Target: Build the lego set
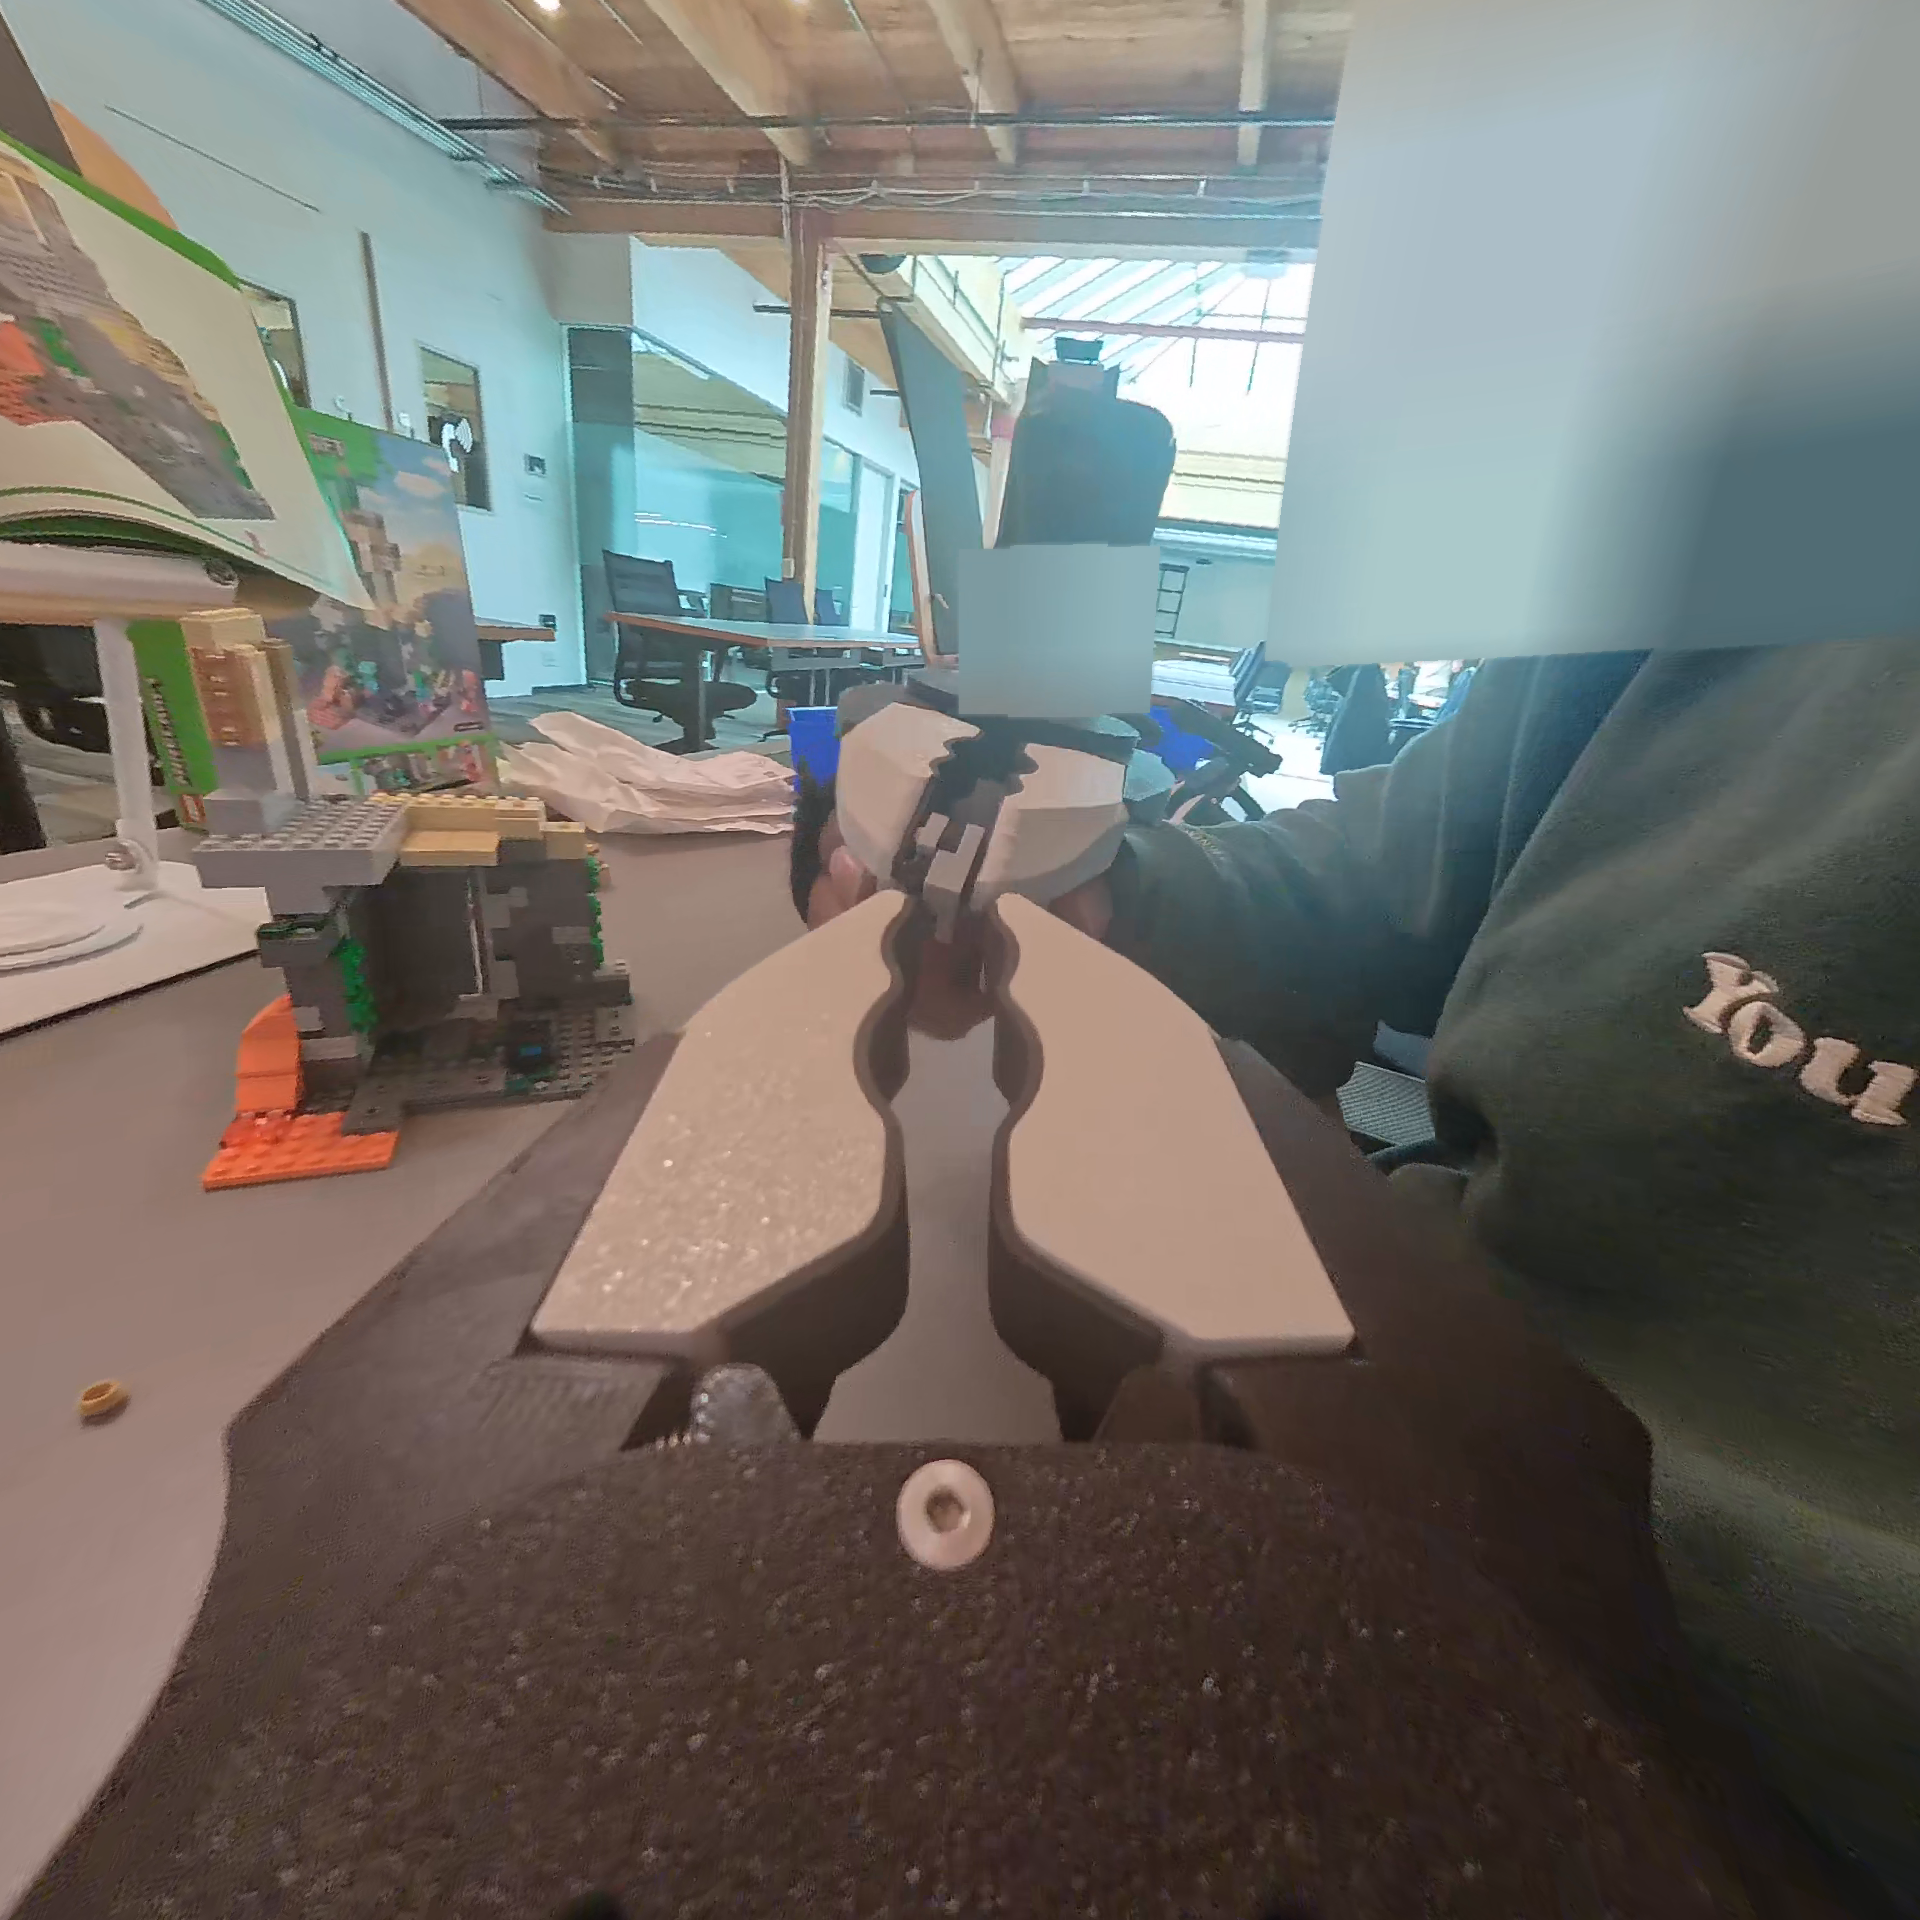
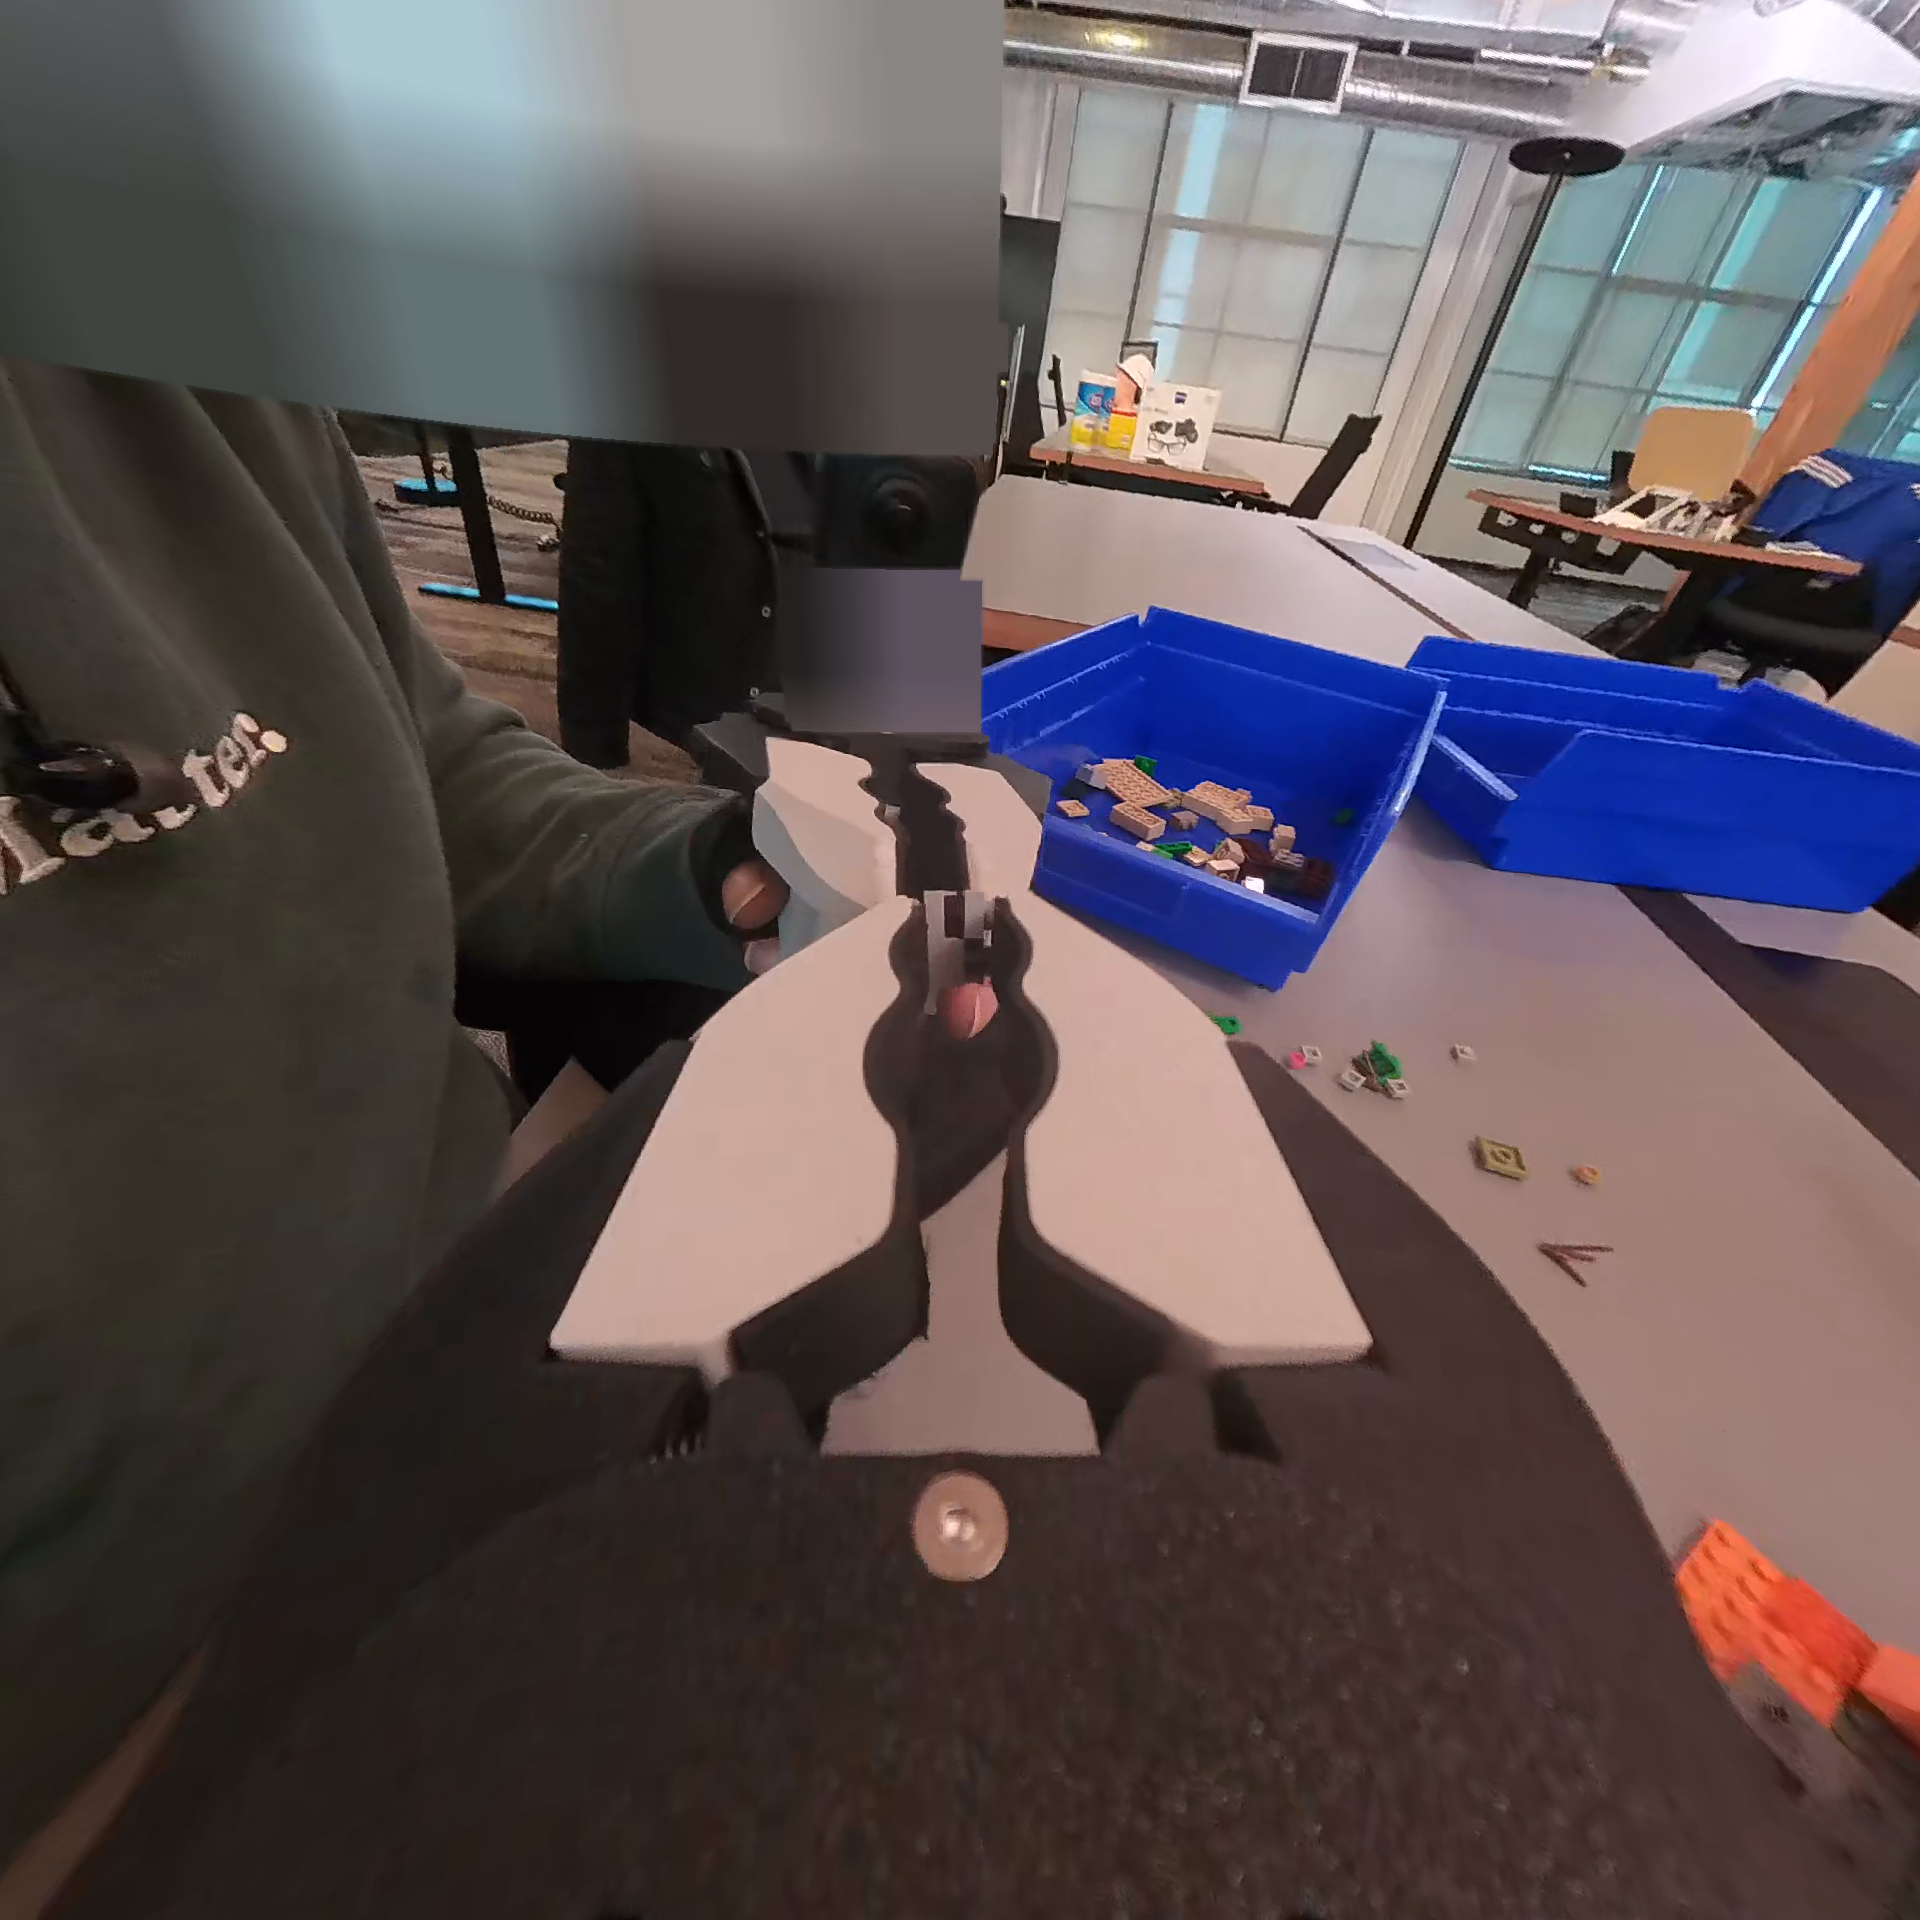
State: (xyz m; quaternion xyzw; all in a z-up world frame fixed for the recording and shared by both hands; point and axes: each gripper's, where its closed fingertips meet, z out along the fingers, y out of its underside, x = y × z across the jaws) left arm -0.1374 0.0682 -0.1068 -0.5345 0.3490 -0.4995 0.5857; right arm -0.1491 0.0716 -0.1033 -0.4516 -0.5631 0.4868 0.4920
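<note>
My two grippers meet tip to tip in the air in front of a person in a dark green sweatshirt (image 1: 1662, 1039). A small grey and black lego piece (image 1: 943, 868) is pinched between them. My left gripper (image 1: 951, 914) is shut on its near end. In that view my right gripper (image 1: 971, 810) faces me and is shut on the far end. In the right wrist view the piece (image 2: 956, 920) sits between my right gripper's (image 2: 958, 920) tips, with the left gripper (image 2: 920, 868) just beyond. The partly built lego model (image 1: 416, 935) stands on the table to the left.
A lego box (image 1: 405, 603) and an open instruction booklet (image 1: 125, 395) on a stand lie behind the model. A blue bin (image 2: 1164, 914) holds several loose bricks, with a second blue bin (image 2: 1662, 790) behind it. Small pieces (image 2: 1377, 1070) lie scattered on the grey table (image 2: 1558, 1039). Left and right tips are no more than a few centimetres apart.
</note>
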